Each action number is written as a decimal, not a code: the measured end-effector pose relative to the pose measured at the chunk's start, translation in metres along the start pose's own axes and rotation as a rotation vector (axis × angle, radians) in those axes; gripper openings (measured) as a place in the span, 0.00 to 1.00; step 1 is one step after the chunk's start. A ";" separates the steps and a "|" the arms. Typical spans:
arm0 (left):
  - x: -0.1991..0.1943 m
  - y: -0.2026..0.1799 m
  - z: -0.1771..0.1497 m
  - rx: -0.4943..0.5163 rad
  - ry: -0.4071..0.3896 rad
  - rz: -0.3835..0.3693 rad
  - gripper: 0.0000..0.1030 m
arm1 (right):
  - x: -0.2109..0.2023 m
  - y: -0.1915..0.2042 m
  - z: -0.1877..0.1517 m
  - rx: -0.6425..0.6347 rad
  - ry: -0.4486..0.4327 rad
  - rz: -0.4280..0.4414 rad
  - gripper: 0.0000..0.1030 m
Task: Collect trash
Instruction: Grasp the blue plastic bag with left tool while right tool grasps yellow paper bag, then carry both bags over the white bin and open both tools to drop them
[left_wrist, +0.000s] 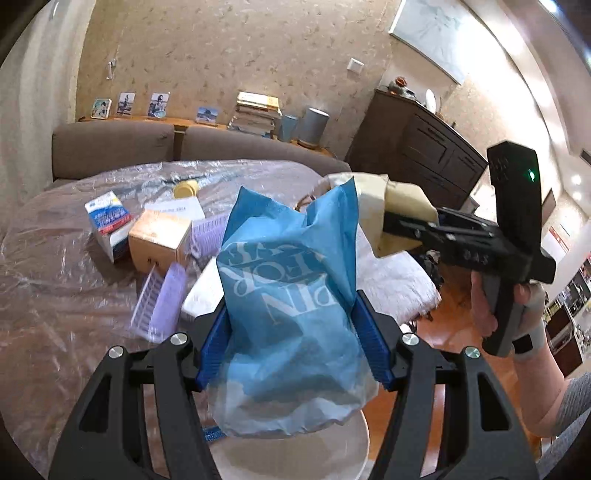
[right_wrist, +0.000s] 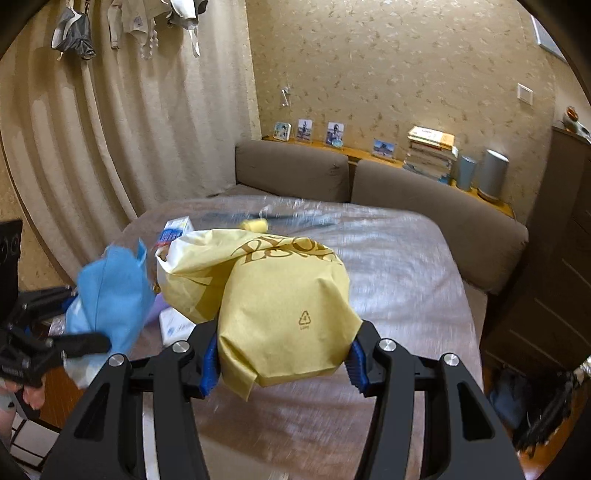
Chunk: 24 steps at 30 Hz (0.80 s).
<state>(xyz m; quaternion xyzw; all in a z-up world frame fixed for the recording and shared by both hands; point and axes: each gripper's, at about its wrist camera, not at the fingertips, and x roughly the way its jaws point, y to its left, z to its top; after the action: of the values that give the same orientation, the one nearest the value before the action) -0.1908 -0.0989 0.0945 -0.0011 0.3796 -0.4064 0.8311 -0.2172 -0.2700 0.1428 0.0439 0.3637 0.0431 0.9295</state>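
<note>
Trash is lying scattered on a round surface (left_wrist: 55, 266) that is wearing a wrinkled clear plastic cover, and 2 pieces of it are already being held up in the air above that surface. A brown upholstered sofa (right_wrist: 406, 199) is curving around the far side.

The largest held piece is a blue non-woven bag with white lettering (left_wrist: 291, 280); the left tongs (left_wrist: 295, 343) are clamping on it, blue pads pressing into both of its sides. Just beside it, a crumpled yellow paper bag with brown lettering and a recycling mark (right_wrist: 284, 317) is sitting gripped in the right tongs (right_wrist: 282, 360), which are squeezing its lower end from both sides. In the left wrist view the same yellow bag (left_wrist: 402, 199) is showing at the tip of the right tongs (left_wrist: 391, 221), close to the top of the blue bag.

Still resting on the surface are a tan cardboard box (left_wrist: 159, 236), a white and blue carton (left_wrist: 107, 221) touching its left side, 2 lilac ribbed plastic pieces (left_wrist: 162, 306) near the box, a flat white packet (left_wrist: 203, 295) partly hidden behind the blue bag, and a small yellow round lid (left_wrist: 185, 189) farther back.
</note>
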 end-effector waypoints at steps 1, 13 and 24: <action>-0.003 -0.001 -0.005 0.004 0.007 -0.005 0.62 | -0.003 0.005 -0.005 0.004 0.007 -0.002 0.51; -0.031 -0.038 -0.074 0.013 0.057 0.066 0.62 | -0.045 0.043 -0.076 -0.062 0.134 0.078 0.51; 0.000 -0.066 -0.142 -0.041 0.198 0.211 0.62 | -0.047 0.051 -0.148 -0.145 0.287 0.150 0.51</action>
<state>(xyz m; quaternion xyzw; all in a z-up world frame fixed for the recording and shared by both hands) -0.3250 -0.0992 0.0140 0.0620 0.4660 -0.3071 0.8274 -0.3542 -0.2170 0.0720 -0.0027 0.4844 0.1441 0.8629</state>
